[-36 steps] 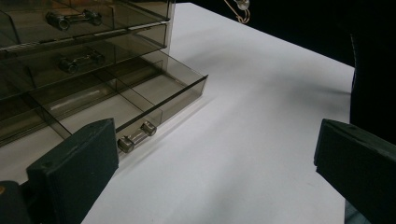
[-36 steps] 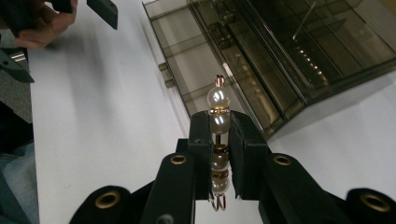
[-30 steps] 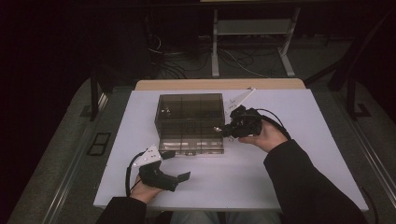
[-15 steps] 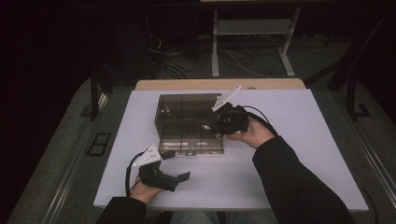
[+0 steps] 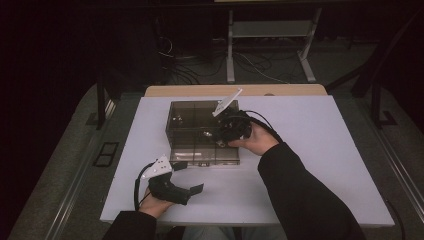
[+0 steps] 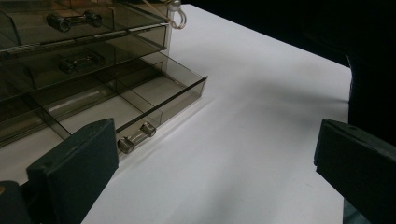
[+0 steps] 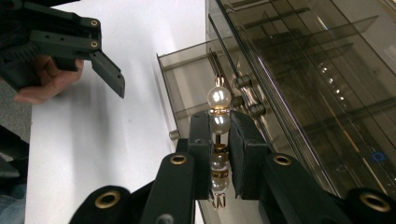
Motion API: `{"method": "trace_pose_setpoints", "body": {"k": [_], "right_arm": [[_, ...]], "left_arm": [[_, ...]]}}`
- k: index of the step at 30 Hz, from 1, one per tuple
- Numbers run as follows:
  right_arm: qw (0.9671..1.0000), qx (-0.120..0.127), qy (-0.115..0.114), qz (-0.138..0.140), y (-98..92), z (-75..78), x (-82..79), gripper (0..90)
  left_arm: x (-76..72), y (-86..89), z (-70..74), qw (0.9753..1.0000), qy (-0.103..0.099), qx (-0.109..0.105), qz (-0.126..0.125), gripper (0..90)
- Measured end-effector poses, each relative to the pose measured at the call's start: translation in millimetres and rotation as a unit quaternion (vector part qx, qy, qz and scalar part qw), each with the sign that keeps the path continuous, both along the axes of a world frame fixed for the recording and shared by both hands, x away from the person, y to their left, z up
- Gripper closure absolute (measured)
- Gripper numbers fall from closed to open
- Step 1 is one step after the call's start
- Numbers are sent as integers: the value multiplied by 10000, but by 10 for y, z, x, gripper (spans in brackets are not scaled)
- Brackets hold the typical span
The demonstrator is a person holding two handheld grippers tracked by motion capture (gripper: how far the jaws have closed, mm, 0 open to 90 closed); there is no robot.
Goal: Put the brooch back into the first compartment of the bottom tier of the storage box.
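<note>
the right gripper (image 7: 218,154) had its two black pads clenched on a string of pearl beads (image 7: 218,116) with gold links. the pads (image 7: 201,140) pinched it at the second pearl down, so one pearl stood clear above the fingertips and more pearls ran down between the jaws to a small gold end piece below. its long axis ran straight along the jaws in the right gripper view, top pearl pointing away from the hand. the piece hung just in front of the smoky clear drawer box (image 7: 303,70), close to the small knobs on its front, above the pulled-out bottom drawer (image 7: 187,84). from the high view the right gripper (image 5: 225,131) sat against the box's (image 5: 192,127) right front part. the left gripper (image 5: 184,177) was held low over the white table (image 5: 310,150), near the open drawer's (image 6: 154,100) front, its jaws spread wide with nothing between them.
</note>
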State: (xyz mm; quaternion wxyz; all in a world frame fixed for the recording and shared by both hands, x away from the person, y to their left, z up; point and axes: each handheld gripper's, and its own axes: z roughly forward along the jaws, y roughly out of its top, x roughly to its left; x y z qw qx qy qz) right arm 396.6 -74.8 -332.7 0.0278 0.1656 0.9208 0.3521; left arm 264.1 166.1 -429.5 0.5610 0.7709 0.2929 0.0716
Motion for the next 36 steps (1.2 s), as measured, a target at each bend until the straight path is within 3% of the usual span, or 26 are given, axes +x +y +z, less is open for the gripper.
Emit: {"method": "trace_pose_setpoints", "body": {"k": [22, 36], "right_arm": [[9997, 114, 143, 140, 424, -216, 64, 788], [9996, 117, 241, 50, 656, -348, 90, 788]], "left_arm": [[4, 9, 0, 10000, -11, -49, 15, 0], [2, 9, 2, 10000, -6, -79, 13, 0]]}}
